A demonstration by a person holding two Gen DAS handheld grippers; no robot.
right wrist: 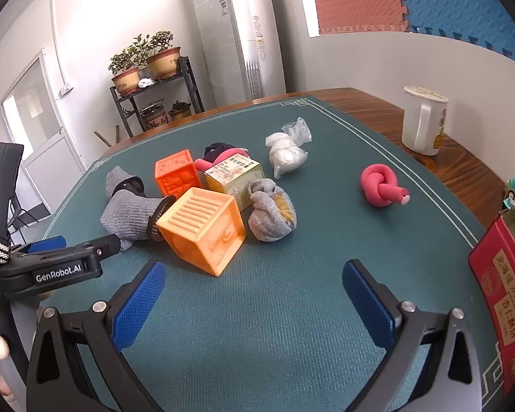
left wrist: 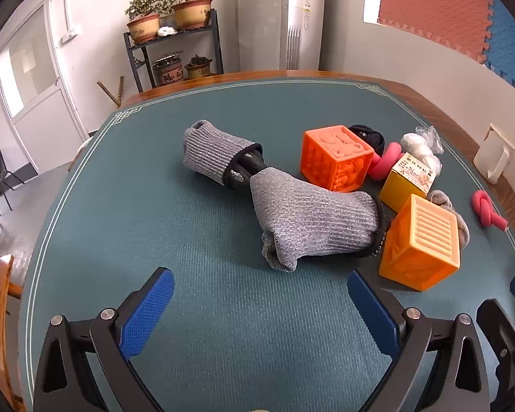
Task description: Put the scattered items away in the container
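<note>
Blue pads of left tongs spread wide, nothing between them, hovering over bare green mat. Right tongs likewise gaping and empty.

Straight ahead of left tongs: grey glove, cuff end touching pale orange cube; second grey glove beyond, joined to the first by a dark piece. Farther on, right of centre: deep orange cube, yellow box, white bagged bundle, pink knot off to far right.

Ahead of right tongs, slightly left: same pale orange cube, tilted on an edge; grey rolled sock just beside it; pink knot ahead-right, well apart from the cluster. Red tin at far right edge of right view, apparently the container; interior barely visible, contents cannot be told. Scattered items all lie on mat, outside tin.

Risks, as judged:
- Gloves linked by dark piece: gripping one likely drags the other, sweeping cube or box.
- Tilted cube: nudge from a pad could tip or roll it; broad faces leave little pad overlap, so slipping probable.
- Soft sock and bagged bundle: shallow pinch may catch only fabric or film, dropping mid-carry.
- Left tool body crossing right tongs' near-left space: collision if both reach cluster together.
- Tin near table edge: hard contact could shove it off.
</note>
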